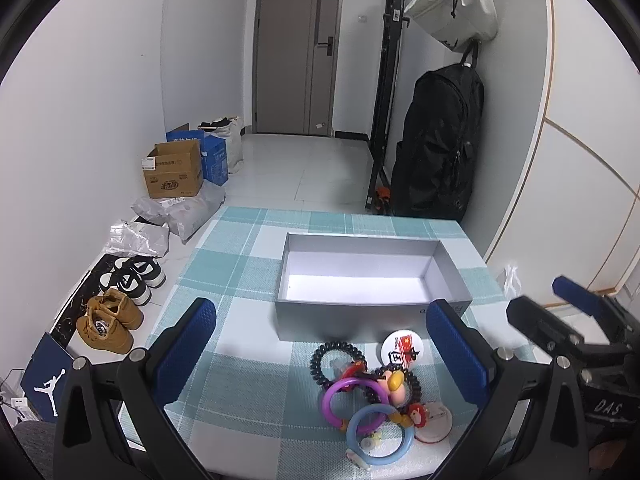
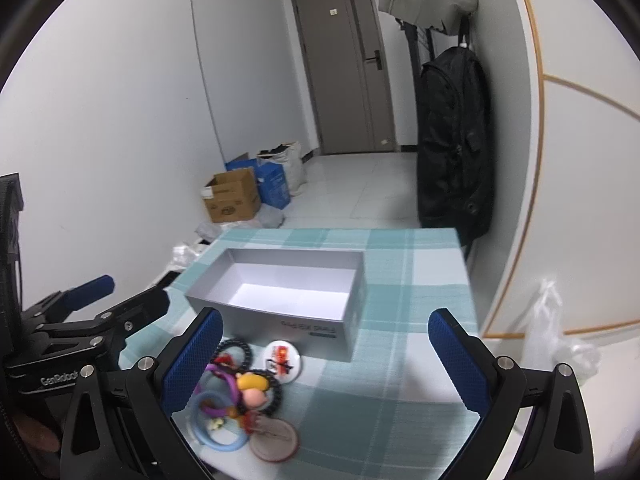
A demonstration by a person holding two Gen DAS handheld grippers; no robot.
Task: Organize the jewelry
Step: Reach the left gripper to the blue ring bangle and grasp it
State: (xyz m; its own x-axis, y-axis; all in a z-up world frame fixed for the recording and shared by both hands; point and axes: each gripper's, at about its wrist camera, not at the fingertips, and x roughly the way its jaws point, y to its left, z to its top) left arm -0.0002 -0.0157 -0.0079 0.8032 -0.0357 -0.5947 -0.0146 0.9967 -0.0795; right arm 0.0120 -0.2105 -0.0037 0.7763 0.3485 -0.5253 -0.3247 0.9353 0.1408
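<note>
An empty grey box [image 1: 296,308] stands open on the checked tablecloth [image 1: 240,264]; it also shows in the right wrist view [image 2: 224,300]. In front of it lies a pile of trinkets: a black coil band [image 1: 320,354], a purple ring [image 1: 332,394], a blue ring [image 1: 400,446], a round white badge [image 1: 400,350] and small charms. The pile also shows in the right wrist view [image 2: 240,396]. My left gripper [image 1: 320,356] is open, fingers either side of the pile, above it. My right gripper [image 2: 326,360] is open and empty, right of the pile; it also shows in the left wrist view [image 1: 560,304].
The table's right edge is close to a white wall panel [image 1: 580,200]. A black backpack [image 1: 436,144] hangs beyond the far right corner. Shoes [image 1: 108,320], cardboard boxes [image 1: 172,172] and bags lie on the floor to the left. A plastic bag [image 2: 560,344] sits at right.
</note>
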